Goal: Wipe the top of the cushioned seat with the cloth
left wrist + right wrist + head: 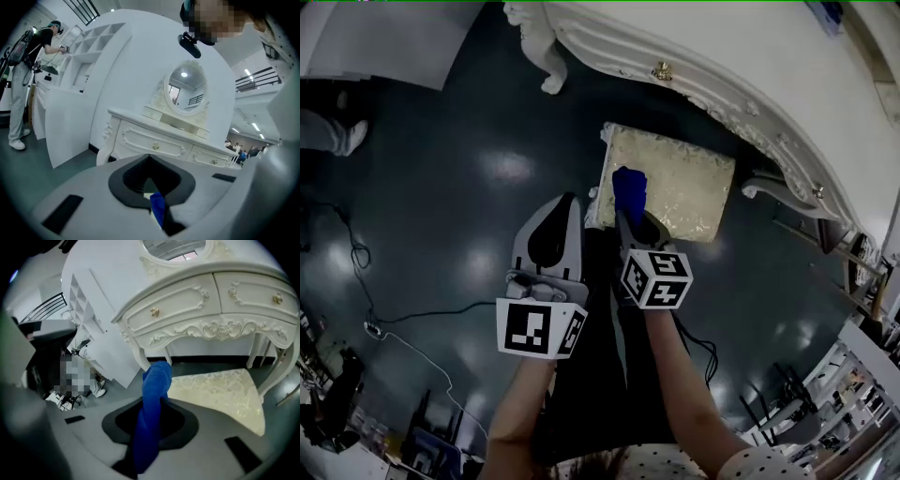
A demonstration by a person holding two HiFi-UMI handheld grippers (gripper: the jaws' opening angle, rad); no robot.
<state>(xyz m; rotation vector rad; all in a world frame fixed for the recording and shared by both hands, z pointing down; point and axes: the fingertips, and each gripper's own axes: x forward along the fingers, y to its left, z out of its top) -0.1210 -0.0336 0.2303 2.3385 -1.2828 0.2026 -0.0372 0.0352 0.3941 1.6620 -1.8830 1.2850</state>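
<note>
The cushioned seat (675, 187) is a cream and gold patterned stool on the dark floor under the white dressing table; it also shows in the right gripper view (220, 392). My right gripper (630, 223) is shut on a blue cloth (629, 190), which stands up out of its jaws over the seat's left edge. In the right gripper view the cloth (152, 404) rises between the closed jaws of that gripper (152, 401). My left gripper (570, 204) hangs just left of the seat, jaws together and holding nothing. Its own view shows the gripper (150, 158) and a bit of the blue cloth (158, 209) below.
A white carved dressing table (741, 75) with drawers curves behind the seat, its leg (551, 66) at the left. Its oval mirror (185, 89) shows in the left gripper view. A cable (403, 323) lies on the floor at the left. A person (21, 89) stands by white shelving.
</note>
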